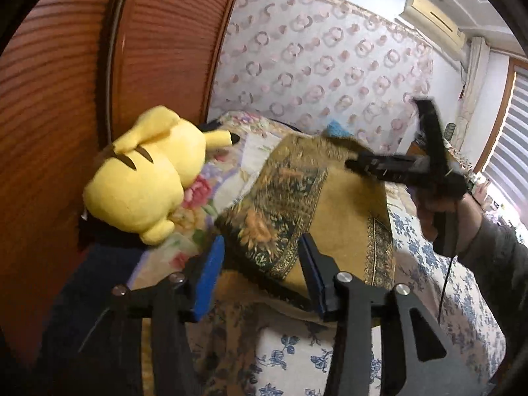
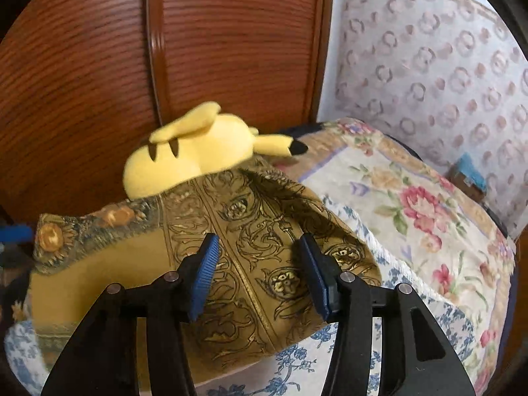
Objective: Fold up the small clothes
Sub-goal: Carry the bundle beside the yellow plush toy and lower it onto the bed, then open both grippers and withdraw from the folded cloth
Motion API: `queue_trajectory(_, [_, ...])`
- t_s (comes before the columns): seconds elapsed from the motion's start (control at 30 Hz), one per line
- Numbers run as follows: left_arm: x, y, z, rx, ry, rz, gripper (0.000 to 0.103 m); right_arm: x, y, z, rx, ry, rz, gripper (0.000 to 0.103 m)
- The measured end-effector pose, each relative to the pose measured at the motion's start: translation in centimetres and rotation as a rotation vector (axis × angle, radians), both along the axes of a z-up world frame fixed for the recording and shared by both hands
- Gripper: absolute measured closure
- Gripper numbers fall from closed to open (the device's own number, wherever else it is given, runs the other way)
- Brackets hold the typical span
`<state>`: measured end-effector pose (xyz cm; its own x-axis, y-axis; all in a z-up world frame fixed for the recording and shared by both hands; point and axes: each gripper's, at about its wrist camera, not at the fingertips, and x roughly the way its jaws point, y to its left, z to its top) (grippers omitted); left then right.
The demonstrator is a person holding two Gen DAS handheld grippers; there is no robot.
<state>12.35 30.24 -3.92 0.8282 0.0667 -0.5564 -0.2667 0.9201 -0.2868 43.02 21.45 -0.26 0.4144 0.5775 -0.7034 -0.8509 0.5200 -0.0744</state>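
1. Floral bedding (image 2: 412, 198) covers the bed across the lower and right parts of both views: a cream quilt with pink roses toward the upper right, and a white sheet (image 2: 297, 363) with blue flowers near the bottom edge.
2. Behind the bed, a reddish-brown ribbed wooden panel (image 2: 231, 49) fills the upper left of each frame; wallpaper (image 1: 330, 59) with pale ring shapes fills the upper right.
3. In the left wrist view an air conditioner (image 1: 432, 19) sits high at the upper right, and a striped window blind (image 1: 514, 138) shows at the far right edge.
4. A yellow plush toy (image 1: 142, 178) with brown stripes lies on the bed against the wooden panel, left of centre.
5. The task's thing, a mustard-gold patterned cloth (image 2: 257, 264), lies spread on the bedding at centre frame, its far edge touching the plush toy in the right wrist view.
6. The left gripper (image 1: 262, 270) hovers at the cloth's near edge, blue pads (image 1: 211, 277) standing apart with cloth visible between them but not pinched.
7. The right gripper (image 2: 259, 274) points down over the ornate scrollwork part, jaws also apart and clamped on nothing.
8. A hand (image 1: 442, 217) in a grey sleeve holds the right gripper's blurred black frame at the right of the left wrist view.
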Motion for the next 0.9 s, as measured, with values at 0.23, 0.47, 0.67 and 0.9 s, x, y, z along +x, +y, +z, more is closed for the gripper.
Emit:
queue_trajectory(0.23, [0.1,-1.6,1.1,0.048,-0.014,-0.037,0.042,0.1,-1.5,-0.9,0.030,0.041,-0.033,0.051])
queue_trajectory(0.47, [0.1,-5.3,3.2,0.120,-0.013,-0.060,0.042,-3.5,-5.8,2.6,0.120,0.024,-0.076,0.049])
queue_trajectory(0.67, [-0.4,-9.4,4.9,0.164,-0.027,-0.104,0.042,-8.9,-12.4,5.3,0.165,-0.023,-0.131,0.045])
queue_trajectory(0.9, [-1.4,-14.9,6.2,0.199,-0.048,-0.156,0.042,-14.5,-20.2,7.4,0.214,-0.064,-0.231,0.037])
